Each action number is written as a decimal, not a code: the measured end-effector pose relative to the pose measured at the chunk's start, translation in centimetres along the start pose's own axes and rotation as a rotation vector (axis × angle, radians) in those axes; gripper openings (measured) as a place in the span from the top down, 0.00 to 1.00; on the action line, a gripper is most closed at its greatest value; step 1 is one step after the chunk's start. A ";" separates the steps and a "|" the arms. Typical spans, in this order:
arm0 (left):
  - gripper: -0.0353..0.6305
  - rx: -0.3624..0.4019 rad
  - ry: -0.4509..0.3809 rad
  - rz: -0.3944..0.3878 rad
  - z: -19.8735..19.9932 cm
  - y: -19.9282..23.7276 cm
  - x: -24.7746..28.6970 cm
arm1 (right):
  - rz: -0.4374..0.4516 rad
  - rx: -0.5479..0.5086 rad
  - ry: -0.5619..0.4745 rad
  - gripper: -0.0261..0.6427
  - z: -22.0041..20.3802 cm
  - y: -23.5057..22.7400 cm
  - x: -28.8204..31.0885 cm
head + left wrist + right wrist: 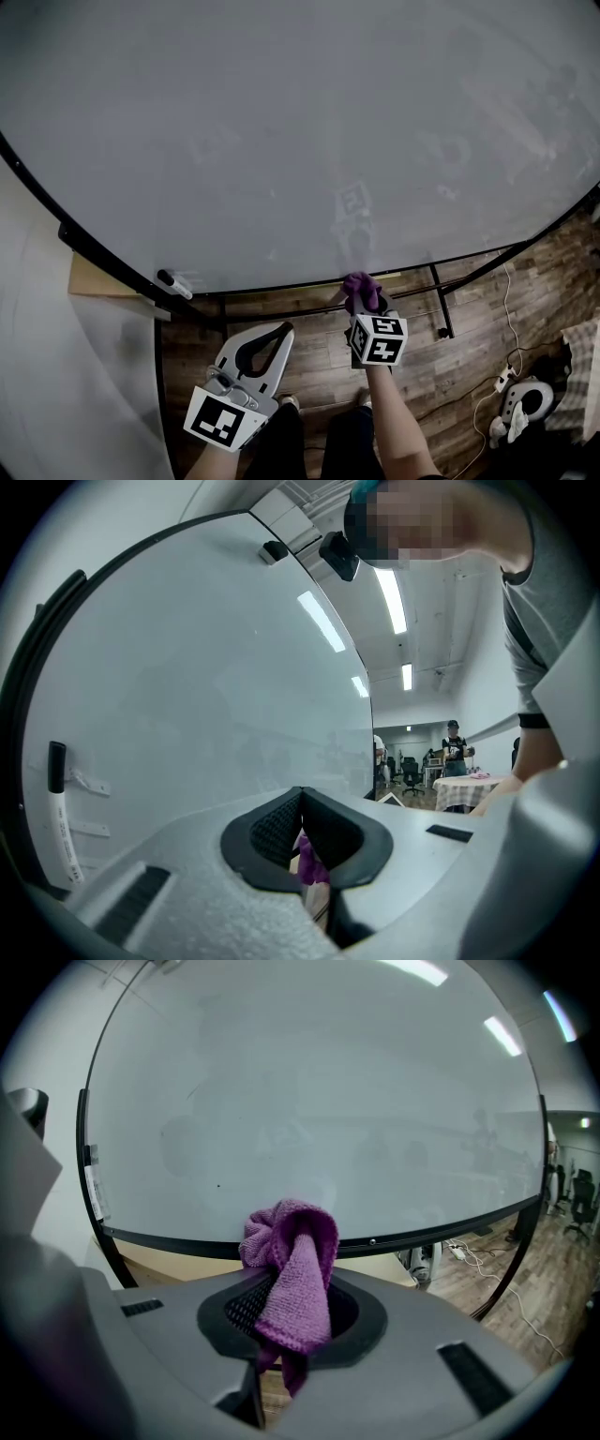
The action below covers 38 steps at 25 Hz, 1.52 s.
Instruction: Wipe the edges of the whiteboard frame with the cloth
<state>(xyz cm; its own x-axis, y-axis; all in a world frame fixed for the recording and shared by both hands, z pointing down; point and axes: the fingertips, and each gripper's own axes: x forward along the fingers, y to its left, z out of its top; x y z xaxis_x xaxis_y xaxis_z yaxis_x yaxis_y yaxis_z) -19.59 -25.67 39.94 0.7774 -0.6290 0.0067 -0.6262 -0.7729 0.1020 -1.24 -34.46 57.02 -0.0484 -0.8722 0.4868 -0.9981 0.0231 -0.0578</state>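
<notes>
- Right gripper [366, 307]: jaws clamped on the bunched purple terry cloth [361, 289], which sits at the 6 o'clock edge of the thin black whiteboard frame [281, 286].
- Left gripper [279, 330], at 8 o'clock of the cloth: ribbed black pads [272, 832] closed together, nothing held.

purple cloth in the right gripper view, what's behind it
The white whiteboard and its black bottom frame edge. The bunched purple terry cloth, held by the right gripper, covers the stretch of frame directly behind it.
</notes>
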 end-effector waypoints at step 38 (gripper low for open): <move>0.92 0.031 0.002 0.169 -0.9 -10.8 10.9 | 0.159 -0.064 0.007 0.86 0.2 -12.3 0.0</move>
<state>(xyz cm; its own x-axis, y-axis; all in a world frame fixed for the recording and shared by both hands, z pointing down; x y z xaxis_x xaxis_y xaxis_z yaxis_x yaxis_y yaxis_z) -4.30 -24.11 39.81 0.6609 -0.7501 0.0233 -0.7496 -0.6583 0.0685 11.04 -34.83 57.56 -0.2062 -0.8514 0.4823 -0.9782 0.1920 -0.0793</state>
